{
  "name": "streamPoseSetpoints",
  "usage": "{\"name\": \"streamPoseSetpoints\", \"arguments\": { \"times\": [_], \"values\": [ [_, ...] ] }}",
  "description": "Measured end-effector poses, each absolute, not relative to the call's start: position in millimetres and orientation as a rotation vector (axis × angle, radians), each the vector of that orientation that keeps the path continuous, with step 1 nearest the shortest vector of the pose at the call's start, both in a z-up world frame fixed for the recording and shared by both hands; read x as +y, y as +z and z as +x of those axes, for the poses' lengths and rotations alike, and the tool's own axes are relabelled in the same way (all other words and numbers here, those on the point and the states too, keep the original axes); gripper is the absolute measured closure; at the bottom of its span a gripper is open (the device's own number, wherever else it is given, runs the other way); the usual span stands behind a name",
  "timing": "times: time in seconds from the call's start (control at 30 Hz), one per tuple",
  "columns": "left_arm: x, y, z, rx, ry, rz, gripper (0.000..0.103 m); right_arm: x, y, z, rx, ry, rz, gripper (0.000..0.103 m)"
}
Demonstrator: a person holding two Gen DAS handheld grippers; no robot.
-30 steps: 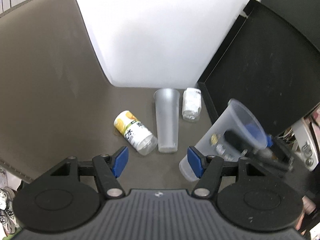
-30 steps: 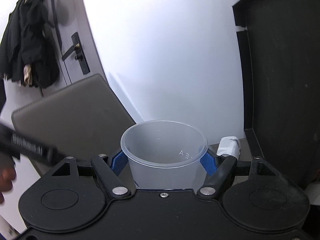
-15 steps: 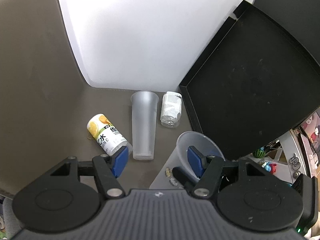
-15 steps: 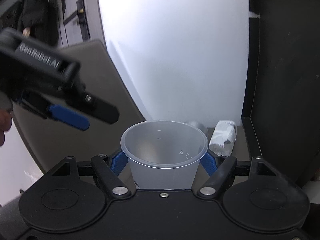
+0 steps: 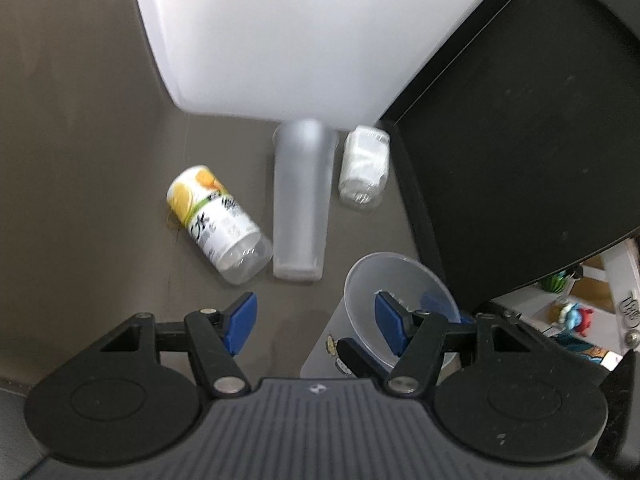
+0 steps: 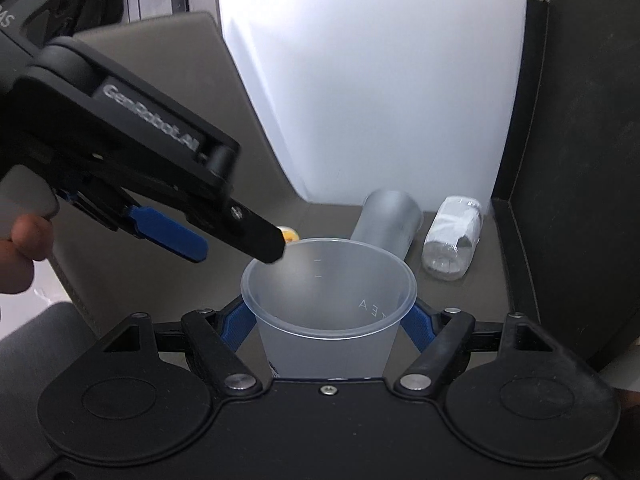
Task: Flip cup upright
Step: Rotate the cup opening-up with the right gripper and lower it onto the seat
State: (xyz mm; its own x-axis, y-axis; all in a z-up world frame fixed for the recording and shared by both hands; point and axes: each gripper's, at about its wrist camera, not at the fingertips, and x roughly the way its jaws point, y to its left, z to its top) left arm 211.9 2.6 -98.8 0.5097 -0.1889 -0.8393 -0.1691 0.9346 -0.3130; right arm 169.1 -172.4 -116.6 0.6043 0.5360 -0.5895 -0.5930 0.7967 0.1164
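Right tool (image 6: 328,322) clamps the cup (image 6: 328,316) mouth-up at lower centre; left tool (image 5: 314,318) gapes empty. Only release onto the surface (image 5: 100,160) appears left.

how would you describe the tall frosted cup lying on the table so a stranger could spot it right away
Start at the white wall panel behind the grey table. Just below its lower edge three things lie in a row; the tall frosted cup is the middle one, between the yellow-labelled bottle and the white-wrapped bottle. It is plain, tapered and unlabelled.

Right hand-held gripper (image 6: 329,322): jaws clamped on a cup. Left hand-held gripper (image 5: 316,322): jaws spread wide, empty, angled downward.
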Motion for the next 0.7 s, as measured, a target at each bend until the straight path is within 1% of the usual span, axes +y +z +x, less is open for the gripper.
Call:
{"name": "streamPoseSetpoints", "arguments": {
  "times": [0.23,0.47,0.6,0.7],
  "values": [
    [1,-120,215,1.105,-0.025,-0.380,0.039,-166,-121,164,0.672,0.661,-0.136,0.025],
    [-1,-123,215,1.117,-0.030,-0.376,0.039,-167,-122,165,0.704,0.654,-0.130,0.025],
    [-3,-121,217,1.113,-0.028,-0.371,0.039,-170,-123,167,0.716,0.649,-0.111,0.020],
    [-2,-118,217,1.107,-0.026,-0.373,0.039,-174,-125,176,0.758,0.657,-0.057,0.019]
  ]
}}
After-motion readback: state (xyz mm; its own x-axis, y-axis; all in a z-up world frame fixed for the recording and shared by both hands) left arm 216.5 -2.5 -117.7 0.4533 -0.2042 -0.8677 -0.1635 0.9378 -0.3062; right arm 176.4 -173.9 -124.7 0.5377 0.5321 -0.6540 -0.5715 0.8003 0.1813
